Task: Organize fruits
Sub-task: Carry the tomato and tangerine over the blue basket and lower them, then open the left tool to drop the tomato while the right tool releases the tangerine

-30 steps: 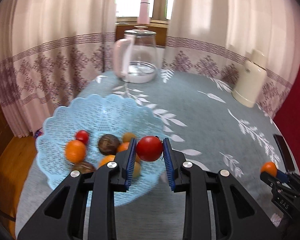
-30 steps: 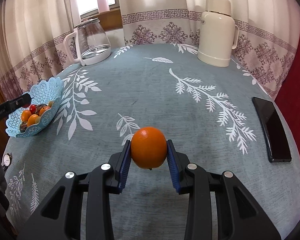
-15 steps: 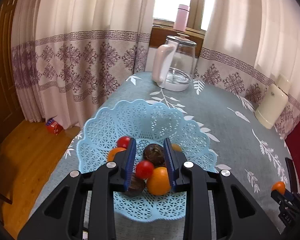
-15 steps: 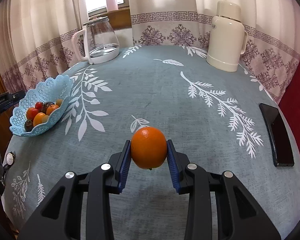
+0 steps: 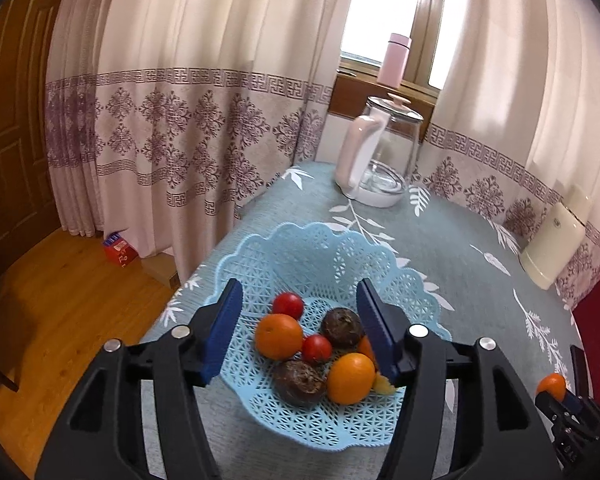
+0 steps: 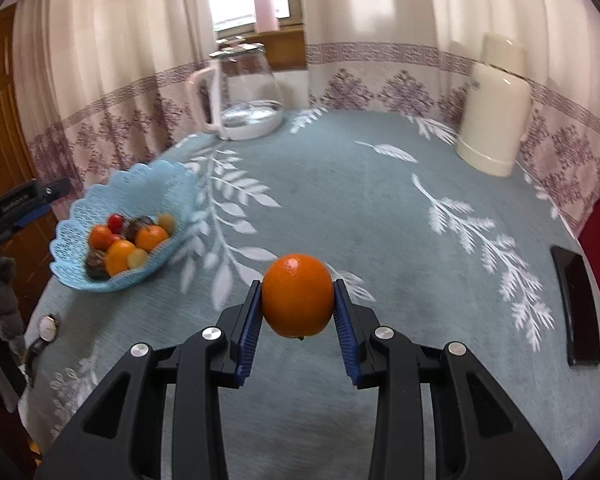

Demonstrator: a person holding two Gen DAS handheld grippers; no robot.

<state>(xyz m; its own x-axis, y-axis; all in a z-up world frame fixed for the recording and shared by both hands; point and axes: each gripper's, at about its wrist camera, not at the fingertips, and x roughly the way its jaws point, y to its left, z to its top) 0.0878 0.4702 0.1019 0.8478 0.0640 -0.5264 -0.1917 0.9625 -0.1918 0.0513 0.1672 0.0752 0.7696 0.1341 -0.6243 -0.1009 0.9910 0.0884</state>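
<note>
Right tongs (image 6: 298, 306) squeezed orange (image 6: 297, 295) round its middle; round, smooth, could slip. Left tongs (image 5: 299, 328) wide apart, empty, above basket (image 5: 332, 256).

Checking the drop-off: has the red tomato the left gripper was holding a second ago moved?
Yes. It left the left gripper, now open, and lies in the blue basket among the oranges as the tomato.
</note>
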